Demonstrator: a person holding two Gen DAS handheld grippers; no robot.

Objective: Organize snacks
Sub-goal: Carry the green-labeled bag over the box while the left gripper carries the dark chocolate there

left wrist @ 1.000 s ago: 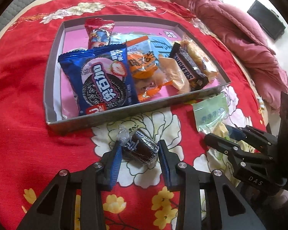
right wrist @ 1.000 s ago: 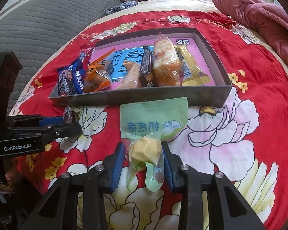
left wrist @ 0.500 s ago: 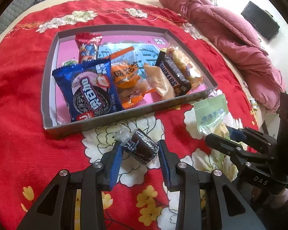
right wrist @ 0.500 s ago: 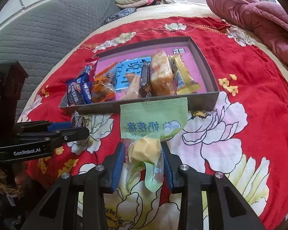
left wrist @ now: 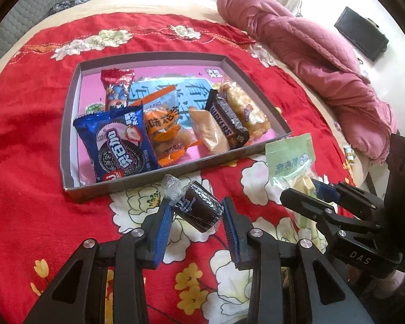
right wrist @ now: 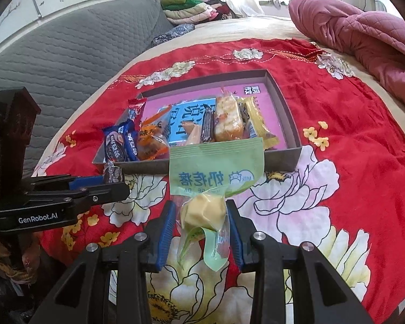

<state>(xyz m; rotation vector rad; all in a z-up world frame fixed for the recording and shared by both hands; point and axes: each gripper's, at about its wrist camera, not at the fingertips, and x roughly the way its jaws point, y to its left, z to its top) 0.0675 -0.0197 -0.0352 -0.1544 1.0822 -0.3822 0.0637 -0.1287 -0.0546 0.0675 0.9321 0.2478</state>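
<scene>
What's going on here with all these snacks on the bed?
A person is sorting snacks with a handheld gripper in each hand. The left gripper is clamped on a dark wrapped chocolate roll, and the right gripper is clamped on a pale green milk-candy packet. Both snacks are held above the red flowered bedspread, just short of a shallow box that already holds a row of snacks, among them a blue cookie pack and a Snickers bar.

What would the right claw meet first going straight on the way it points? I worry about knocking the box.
Probably the near wall of the tray, since the right claw, shut on the green milk-candy packet, points that way over the red cloth. Depth is unclear.
</scene>
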